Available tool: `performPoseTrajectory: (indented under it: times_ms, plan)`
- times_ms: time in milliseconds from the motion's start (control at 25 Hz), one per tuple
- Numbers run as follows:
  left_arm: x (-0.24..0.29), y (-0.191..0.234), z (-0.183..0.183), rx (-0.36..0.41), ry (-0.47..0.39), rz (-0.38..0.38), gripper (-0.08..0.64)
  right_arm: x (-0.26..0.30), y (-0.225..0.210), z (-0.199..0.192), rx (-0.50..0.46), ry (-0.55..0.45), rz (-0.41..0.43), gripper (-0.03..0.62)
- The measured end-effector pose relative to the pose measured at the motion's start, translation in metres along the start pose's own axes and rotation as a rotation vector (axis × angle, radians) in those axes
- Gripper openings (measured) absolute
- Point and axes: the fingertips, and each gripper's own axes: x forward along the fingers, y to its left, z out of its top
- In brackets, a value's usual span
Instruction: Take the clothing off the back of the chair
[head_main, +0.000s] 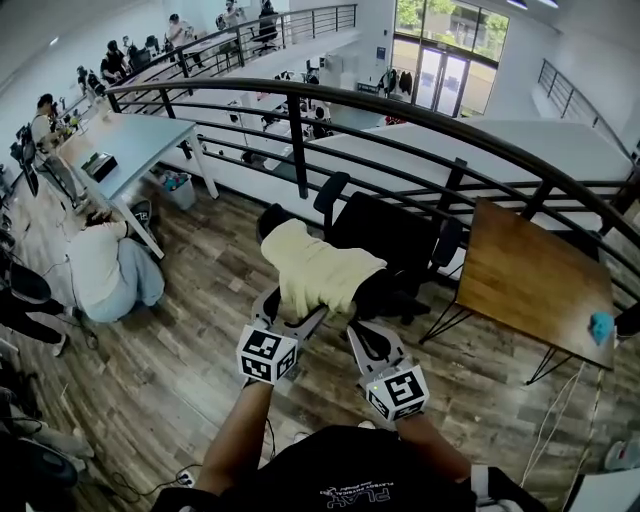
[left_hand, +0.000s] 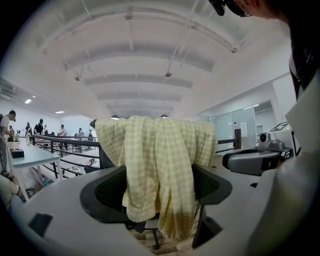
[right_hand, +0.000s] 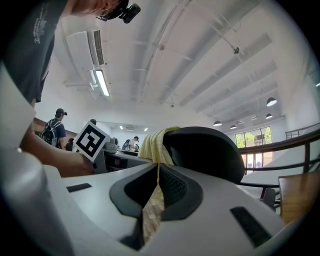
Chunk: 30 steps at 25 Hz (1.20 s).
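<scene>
A wooden floor (head_main: 180, 360) runs out to a curved black railing (head_main: 420, 115) on the far side. Near the railing stands a black office chair (head_main: 400, 240), with a brown bench (head_main: 530, 275) to its right. A pale yellow checked shirt (head_main: 315, 268) is draped over the chair's back and hangs down its near side. The left gripper (left_hand: 157, 187) has its fingers wide apart, with the hanging folds between them but not squeezed. The right gripper (right_hand: 155, 187) has its fingers clamped on a narrow strip of the shirt.
</scene>
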Motion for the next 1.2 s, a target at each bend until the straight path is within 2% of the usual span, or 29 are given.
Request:
performPoseTrajectory:
  times_ms: [280, 520, 840, 1080, 1200]
  plan:
    - [0.003, -0.003, 0.001, -0.002, 0.002, -0.009, 0.395, -0.012, -0.009, -0.004, 0.008, 0.015, -0.023, 0.021]
    - [0.001, 0.006, 0.001, 0.002, 0.005, 0.021, 0.304, -0.012, -0.013, -0.005, 0.001, 0.02, -0.025, 0.021]
    - [-0.01, 0.005, 0.004, 0.008, -0.018, 0.052, 0.263, -0.016, -0.006, -0.004, -0.009, 0.026, -0.013, 0.021]
    - [-0.022, -0.007, 0.014, 0.016, -0.076, 0.051, 0.097, -0.025, 0.0, -0.001, -0.009, 0.019, -0.012, 0.021]
    - [-0.028, -0.006, 0.018, 0.024, -0.088, 0.049, 0.064, -0.028, 0.004, 0.0, -0.012, 0.012, -0.015, 0.021]
